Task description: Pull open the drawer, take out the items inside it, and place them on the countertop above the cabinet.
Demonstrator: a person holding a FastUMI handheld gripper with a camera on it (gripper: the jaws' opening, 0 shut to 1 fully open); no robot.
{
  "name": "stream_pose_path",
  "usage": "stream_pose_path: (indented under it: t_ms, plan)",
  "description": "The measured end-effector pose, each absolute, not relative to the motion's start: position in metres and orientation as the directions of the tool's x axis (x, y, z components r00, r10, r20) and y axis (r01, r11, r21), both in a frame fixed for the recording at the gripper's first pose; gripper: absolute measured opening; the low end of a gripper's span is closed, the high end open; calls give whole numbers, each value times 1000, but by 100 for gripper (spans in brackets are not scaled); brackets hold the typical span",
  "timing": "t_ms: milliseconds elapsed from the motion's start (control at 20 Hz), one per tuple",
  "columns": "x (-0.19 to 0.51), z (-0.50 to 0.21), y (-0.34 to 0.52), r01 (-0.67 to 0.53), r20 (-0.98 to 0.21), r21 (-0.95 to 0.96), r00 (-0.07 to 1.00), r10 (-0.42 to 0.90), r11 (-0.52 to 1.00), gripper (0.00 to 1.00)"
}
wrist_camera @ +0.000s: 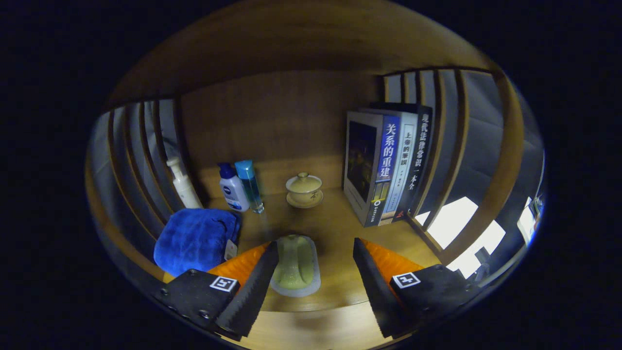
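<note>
Wooden desk [335, 228] sits in a slatted wooden nook, carrying a blue towel [194, 240], three bottles [233, 187], a lidded cup [304, 189] on a saucer and a row of upright books [384, 167]. Gripper [315, 255] hangs wide open, holding nothing; a pale green soap dish [295, 265] lies between its fingers, just beside the left finger.

Gripper [315, 272]: fingers spread apart above the countertop [340, 233].
Soap dish [295, 265]: between the fingers, against the left one.
Towel [197, 239]: left of the fingers.
Bottles [233, 192]: behind the towel.
Lidded cup [304, 189]: beyond the dish.
Books [386, 165]: ahead, right.
</note>
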State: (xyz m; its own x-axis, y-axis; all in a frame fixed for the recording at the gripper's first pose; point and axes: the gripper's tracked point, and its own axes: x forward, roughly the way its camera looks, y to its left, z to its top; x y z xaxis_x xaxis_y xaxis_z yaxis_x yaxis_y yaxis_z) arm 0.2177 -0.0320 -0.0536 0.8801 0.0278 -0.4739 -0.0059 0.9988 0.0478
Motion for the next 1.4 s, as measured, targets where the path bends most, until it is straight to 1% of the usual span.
stream_pose_path:
  t_ms: [300, 550, 900, 1250, 1400]
  plan:
    - [165, -13, -46, -32, -332, 26, 943, 39, 999, 100]
    - [112, 5, -52, -54, -218, 89, 973, 73, 995, 99]
    - [32, -14, -71, -67, -125, 67, 989, 75, 995, 99]
    - [-39, -73, -86, -79, -139, 116, 986, 95, 990, 98]
    - [-60, -91, -98, -68, -132, 122, 988, 84, 990, 98]
